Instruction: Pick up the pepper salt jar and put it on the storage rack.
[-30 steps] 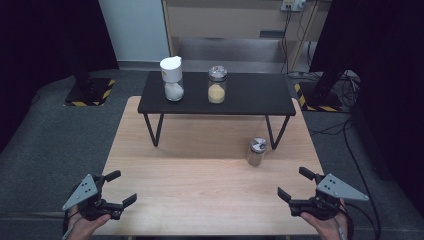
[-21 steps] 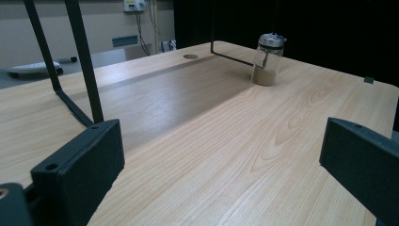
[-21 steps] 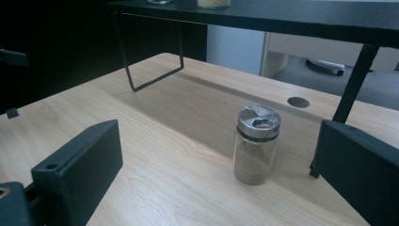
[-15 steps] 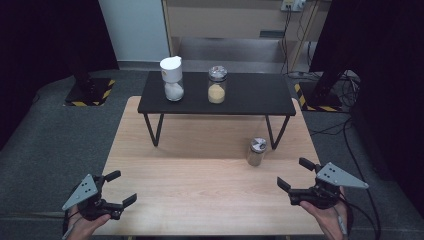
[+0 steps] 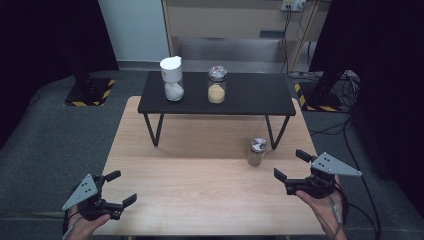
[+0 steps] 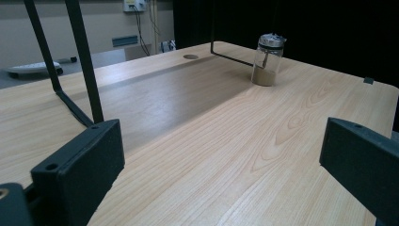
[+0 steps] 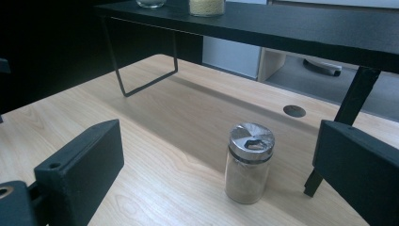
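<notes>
**Right gripper spread near the shaker**

Your right gripper (image 5: 292, 165) hovers with jaws spread wide and empty, just right of the small clear glass shaker with a shiny metal lid (image 5: 257, 152). That shaker stands upright on the light wooden table (image 5: 200, 200), long axis vertical, about a third full of tan powder, beside the right leg of the low black shelf (image 5: 250, 95). Your left gripper (image 5: 119, 188) is spread too, well apart at the near left corner. On the shelf, a white-capped glass jar (image 5: 171, 78) holds white grains, and a clear lidded jar (image 5: 217, 84) holds yellow grains.
</notes>
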The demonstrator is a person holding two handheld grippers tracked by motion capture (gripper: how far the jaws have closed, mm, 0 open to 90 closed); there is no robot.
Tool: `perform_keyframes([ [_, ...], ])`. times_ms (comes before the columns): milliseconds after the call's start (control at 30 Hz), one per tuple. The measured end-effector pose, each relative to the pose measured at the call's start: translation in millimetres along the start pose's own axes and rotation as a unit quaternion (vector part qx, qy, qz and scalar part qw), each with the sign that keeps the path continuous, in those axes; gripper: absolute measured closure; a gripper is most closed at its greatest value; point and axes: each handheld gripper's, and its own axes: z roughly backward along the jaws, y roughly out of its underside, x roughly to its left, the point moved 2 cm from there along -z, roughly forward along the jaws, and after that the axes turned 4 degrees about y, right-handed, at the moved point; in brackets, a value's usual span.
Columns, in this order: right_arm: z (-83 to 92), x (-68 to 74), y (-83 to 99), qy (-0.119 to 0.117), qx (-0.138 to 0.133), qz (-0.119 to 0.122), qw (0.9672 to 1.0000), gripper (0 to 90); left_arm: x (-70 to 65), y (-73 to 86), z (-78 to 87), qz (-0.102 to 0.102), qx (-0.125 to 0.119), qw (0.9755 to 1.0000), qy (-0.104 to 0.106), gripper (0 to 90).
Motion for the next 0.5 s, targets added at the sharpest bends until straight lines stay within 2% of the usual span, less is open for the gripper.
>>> perform_keyframes([
  [500,-23.6,-4.4,-11.2,0.006,0.016,0.000,0.9999,3.3,0.3,0.1,0.2,0.000,-0.001,1.0000,0.000,0.0],
])
